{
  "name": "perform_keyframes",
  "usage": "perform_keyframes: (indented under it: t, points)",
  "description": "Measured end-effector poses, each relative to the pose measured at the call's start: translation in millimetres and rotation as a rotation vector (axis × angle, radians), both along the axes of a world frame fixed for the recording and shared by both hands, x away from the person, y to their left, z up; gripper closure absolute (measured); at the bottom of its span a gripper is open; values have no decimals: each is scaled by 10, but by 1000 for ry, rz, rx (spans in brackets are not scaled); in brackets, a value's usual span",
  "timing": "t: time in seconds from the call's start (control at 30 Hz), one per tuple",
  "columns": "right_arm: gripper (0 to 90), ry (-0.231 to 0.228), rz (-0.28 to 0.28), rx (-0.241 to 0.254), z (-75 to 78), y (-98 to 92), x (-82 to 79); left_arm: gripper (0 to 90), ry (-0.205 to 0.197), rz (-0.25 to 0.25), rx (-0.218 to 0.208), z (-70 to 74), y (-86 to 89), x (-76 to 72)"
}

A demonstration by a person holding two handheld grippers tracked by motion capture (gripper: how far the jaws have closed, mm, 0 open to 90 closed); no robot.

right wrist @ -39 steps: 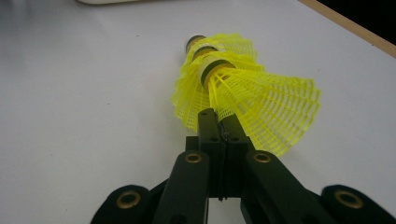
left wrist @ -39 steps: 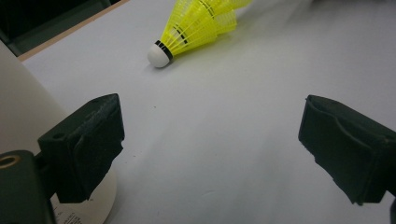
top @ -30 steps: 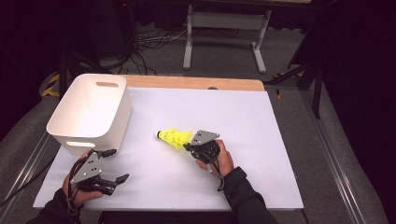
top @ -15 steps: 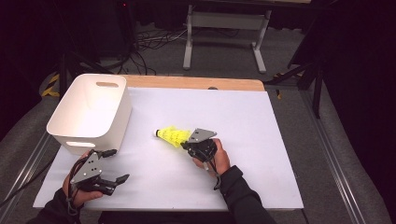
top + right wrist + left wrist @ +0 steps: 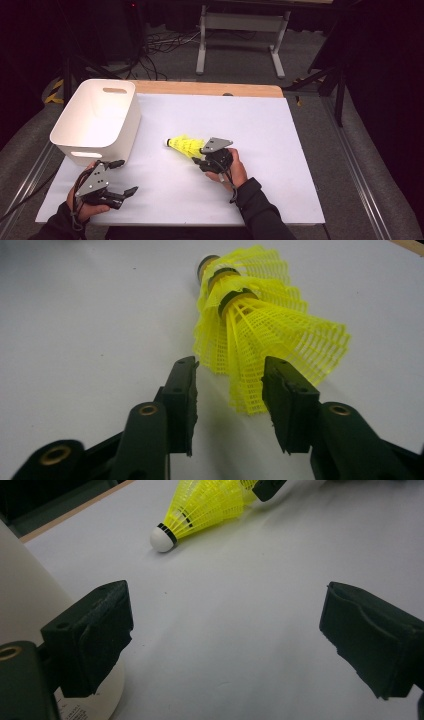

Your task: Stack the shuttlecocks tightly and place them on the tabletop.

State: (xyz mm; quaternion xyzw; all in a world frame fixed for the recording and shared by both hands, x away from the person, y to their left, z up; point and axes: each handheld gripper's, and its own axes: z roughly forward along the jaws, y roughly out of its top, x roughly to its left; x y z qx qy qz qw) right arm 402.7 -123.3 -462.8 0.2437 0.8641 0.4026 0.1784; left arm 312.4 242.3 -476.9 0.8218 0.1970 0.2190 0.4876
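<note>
A nested stack of yellow mesh shuttlecocks (image 5: 184, 146) lies on its side on the white table top, cork end pointing left. My right gripper (image 5: 197, 161) sits at the wide skirt end. In the right gripper view the stack (image 5: 260, 315) stretches away from the right gripper (image 5: 230, 365). Its jaws have just been opening, and the skirt's rim sits loosely between them, not squeezed. My left gripper (image 5: 127, 176) rests open at the front left. The left gripper (image 5: 225, 615) has nothing between its jaws, and the shuttlecocks (image 5: 210, 505) lie farther off.
A white plastic basket (image 5: 132, 107) with handle slots stands at the table's left, just beyond my left gripper, and its wall (image 5: 25, 580) is close by the left jaw. A wooden strip (image 5: 210, 89) edges the table's far side. White surface (image 5: 280, 150) stretches to the right.
The right gripper's jaws have parted at the shuttlecocks' skirt. Neither hand has shifted, and the shuttlecocks lie where they were.
</note>
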Motion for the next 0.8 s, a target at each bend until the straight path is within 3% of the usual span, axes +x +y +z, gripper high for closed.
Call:
perform_keyframes:
  t: [0.13, 0.37, 0.5, 0.8]
  points:
    - [509, -14, 14, 17, 53, -27, -44, 76, 0, 0, 4, 4, 3, -2]
    - [475, -67, 18, 25, 170, -110, -141, 76, -1, 0, 0, 7, 2, -6]
    - [444, -126, 10, 43, 305, -203, -237, 76, -1, 2, -1, 9, 2, -8]
    - [374, -200, -11, 64, 475, -343, -360, 76, -4, 4, -7, 6, -4, -9]
